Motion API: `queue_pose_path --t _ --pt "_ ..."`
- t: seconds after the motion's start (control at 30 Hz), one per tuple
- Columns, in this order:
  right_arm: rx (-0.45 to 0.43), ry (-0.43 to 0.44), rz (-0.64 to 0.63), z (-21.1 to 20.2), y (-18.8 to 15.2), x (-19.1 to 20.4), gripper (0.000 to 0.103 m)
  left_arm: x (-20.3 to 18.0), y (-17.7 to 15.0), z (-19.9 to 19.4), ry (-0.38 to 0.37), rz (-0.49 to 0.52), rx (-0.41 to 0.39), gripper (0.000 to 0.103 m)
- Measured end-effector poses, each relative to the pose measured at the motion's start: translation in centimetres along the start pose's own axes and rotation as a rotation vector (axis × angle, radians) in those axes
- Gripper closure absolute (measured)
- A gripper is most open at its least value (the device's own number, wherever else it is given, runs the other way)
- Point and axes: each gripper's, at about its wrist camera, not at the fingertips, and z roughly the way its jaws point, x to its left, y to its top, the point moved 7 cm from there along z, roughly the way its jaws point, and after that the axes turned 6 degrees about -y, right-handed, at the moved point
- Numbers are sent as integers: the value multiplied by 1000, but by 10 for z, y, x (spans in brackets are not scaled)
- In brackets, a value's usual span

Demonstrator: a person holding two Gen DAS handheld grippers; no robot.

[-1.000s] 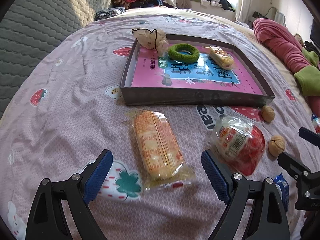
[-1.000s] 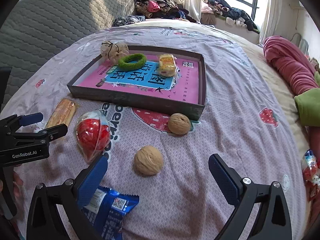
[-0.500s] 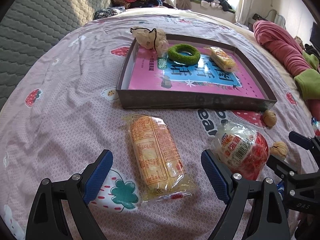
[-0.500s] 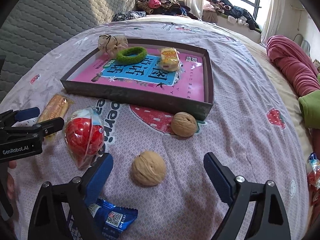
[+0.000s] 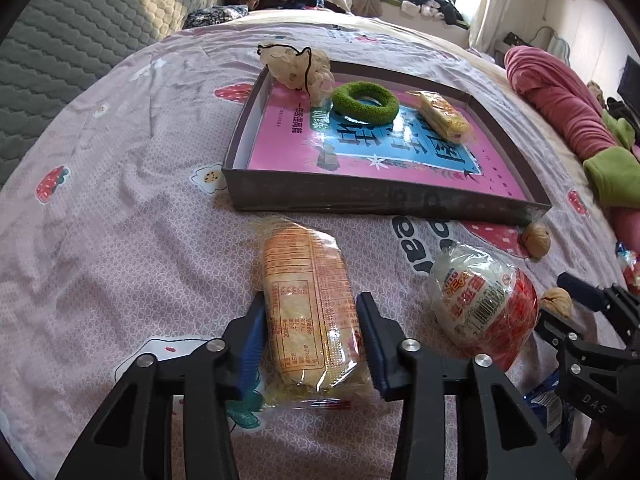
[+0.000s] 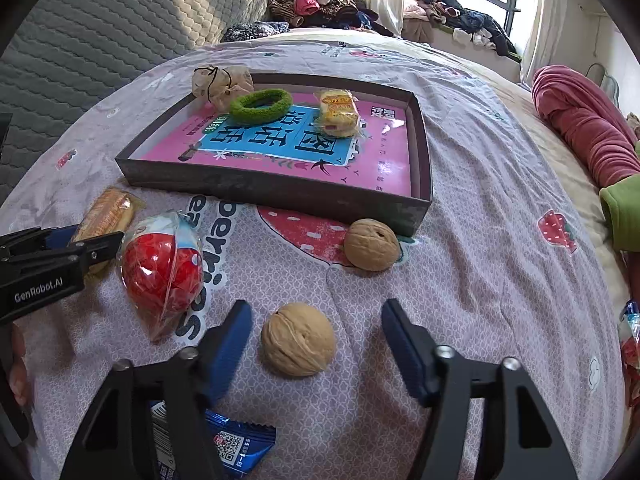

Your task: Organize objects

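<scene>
My left gripper (image 5: pixel 310 340) is shut on a long orange cracker packet (image 5: pixel 308 304) that lies on the bedsheet in front of the dark tray (image 5: pixel 380 200). The tray (image 6: pixel 280 190) holds a pink book, a green ring (image 5: pixel 365 103), a beige scrunchie (image 5: pixel 296 65) and a yellow snack packet (image 5: pixel 444 117). My right gripper (image 6: pixel 316 342) is open, its fingers on either side of a walnut (image 6: pixel 298 339), not touching it. A second walnut (image 6: pixel 371 244) lies by the tray's near corner. A red wrapped ball snack (image 6: pixel 162 268) lies to the left.
A blue snack packet (image 6: pixel 228 444) lies under my right gripper's left arm. A grey quilted headboard (image 6: pixel 100 28) stands at the left. A pink rolled blanket (image 6: pixel 584 128) and a green cloth lie at the right bed edge. Clothes are piled by the window.
My left gripper moved forward and closed on the cracker packet. My right gripper moved forward and narrowed around the near walnut.
</scene>
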Motion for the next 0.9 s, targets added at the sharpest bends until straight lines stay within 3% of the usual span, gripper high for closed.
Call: queue_pose_path --t 0.33,0.9 --pt "-18 35 -19 -2 -1 7 69 2 0 1 -10 -10 2 62" --pt "-30 65 1 -9 -1 9 69 5 -1 -1 8 -22 20 64"
